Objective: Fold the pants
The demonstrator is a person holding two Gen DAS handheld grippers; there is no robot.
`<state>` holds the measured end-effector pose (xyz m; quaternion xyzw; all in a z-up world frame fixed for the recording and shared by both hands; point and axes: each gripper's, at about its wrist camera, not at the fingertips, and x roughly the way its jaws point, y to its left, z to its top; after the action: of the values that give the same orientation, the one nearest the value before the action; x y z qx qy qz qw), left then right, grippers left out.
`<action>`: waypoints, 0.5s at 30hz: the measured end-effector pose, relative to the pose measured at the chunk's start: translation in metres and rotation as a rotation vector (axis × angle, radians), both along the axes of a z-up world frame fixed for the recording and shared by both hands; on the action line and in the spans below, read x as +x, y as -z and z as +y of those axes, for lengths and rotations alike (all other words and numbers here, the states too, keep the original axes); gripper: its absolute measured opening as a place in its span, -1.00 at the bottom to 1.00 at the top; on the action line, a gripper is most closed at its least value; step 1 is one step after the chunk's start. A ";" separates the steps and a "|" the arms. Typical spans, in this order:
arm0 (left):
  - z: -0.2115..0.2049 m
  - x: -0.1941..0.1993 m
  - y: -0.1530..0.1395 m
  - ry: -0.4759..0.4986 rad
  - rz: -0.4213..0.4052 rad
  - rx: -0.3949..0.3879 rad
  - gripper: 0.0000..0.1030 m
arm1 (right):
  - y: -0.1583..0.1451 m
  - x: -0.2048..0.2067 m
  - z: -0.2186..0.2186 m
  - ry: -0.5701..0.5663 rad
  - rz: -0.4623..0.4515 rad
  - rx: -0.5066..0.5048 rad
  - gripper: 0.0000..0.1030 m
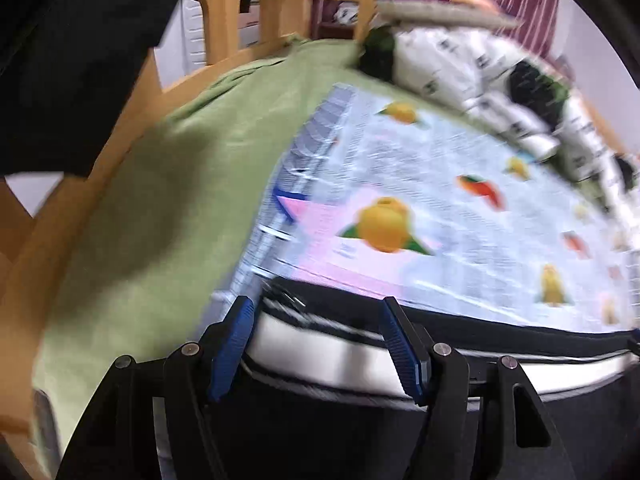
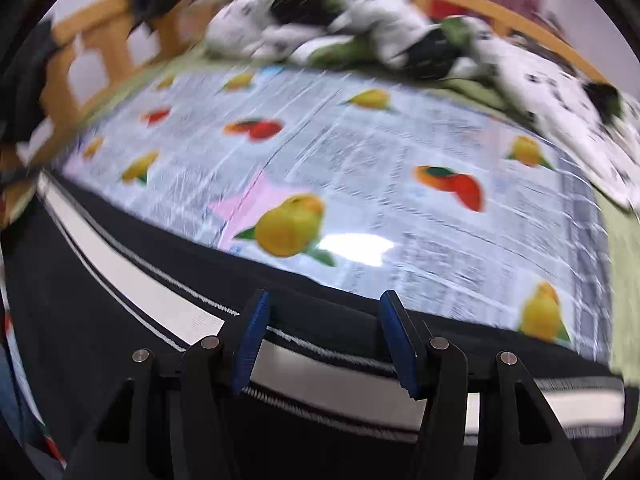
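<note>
Because the dark navy fabric pants (image 1: 320,432) with a broad white side stripe (image 1: 320,356) are lying limp and draped, I am judging them to be soft, light and floppy: they are likely going to sag and bunch wherever they are not supported, and the smooth stripe looks a little slippery. Taking hold at an outer edge or the waistband, with a pinch of doubled cloth, seems the safest choice, since a single thin layer could be slipping out of the pads.

Taking the glossy fruit-printed newspaper-pattern sheet (image 1: 460,200) as the landmark, the pants are lying along its near edge, overlapping it and running across both views; the green bedsheet (image 1: 140,220) is spreading out beside the sheet, and a crumpled white, black and green patterned quilt (image 2: 360,20) is heaped at its far side, against the wooden bed rail (image 1: 224,28).

In the left wrist view the left tool (image 1: 316,344) is standing about half open, its blue ribbed pads apart, with the white stripe showing in the gap directly beneath; the pads are not pressing on cloth. In the right wrist view the right tool (image 2: 324,344) is likewise about half open over the same stripe (image 2: 332,388), nothing pinched. Both views are blurred, so whether the fingertips are touching the fabric I cannot tell.
</note>
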<state>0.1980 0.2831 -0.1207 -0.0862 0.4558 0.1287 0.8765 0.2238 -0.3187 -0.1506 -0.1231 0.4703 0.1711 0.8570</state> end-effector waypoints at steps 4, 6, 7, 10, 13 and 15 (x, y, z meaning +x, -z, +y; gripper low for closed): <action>0.006 0.004 0.010 0.045 0.013 -0.001 -0.57 | 0.025 -0.004 0.018 -0.086 0.017 -0.115 -0.29; 0.010 -0.006 0.003 0.050 -0.037 -0.018 -0.59 | 0.021 -0.009 0.023 -0.106 0.017 -0.124 -0.92; 0.012 -0.013 -0.001 0.044 -0.070 -0.037 -0.59 | 0.017 -0.012 0.025 -0.104 -0.004 -0.129 -0.93; 0.018 -0.027 -0.017 0.024 -0.140 -0.096 -0.60 | 0.001 -0.019 0.018 -0.097 -0.054 -0.090 -0.95; 0.023 -0.025 -0.023 0.015 -0.174 -0.082 -0.60 | -0.014 -0.016 0.009 -0.061 -0.096 -0.006 -0.94; 0.026 -0.012 -0.009 -0.006 -0.121 -0.069 -0.60 | -0.006 -0.006 0.013 -0.046 -0.086 0.001 -0.95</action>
<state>0.1856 0.3093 -0.1117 -0.1256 0.4058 0.1101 0.8986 0.2173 -0.3053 -0.1448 -0.1407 0.4301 0.1852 0.8723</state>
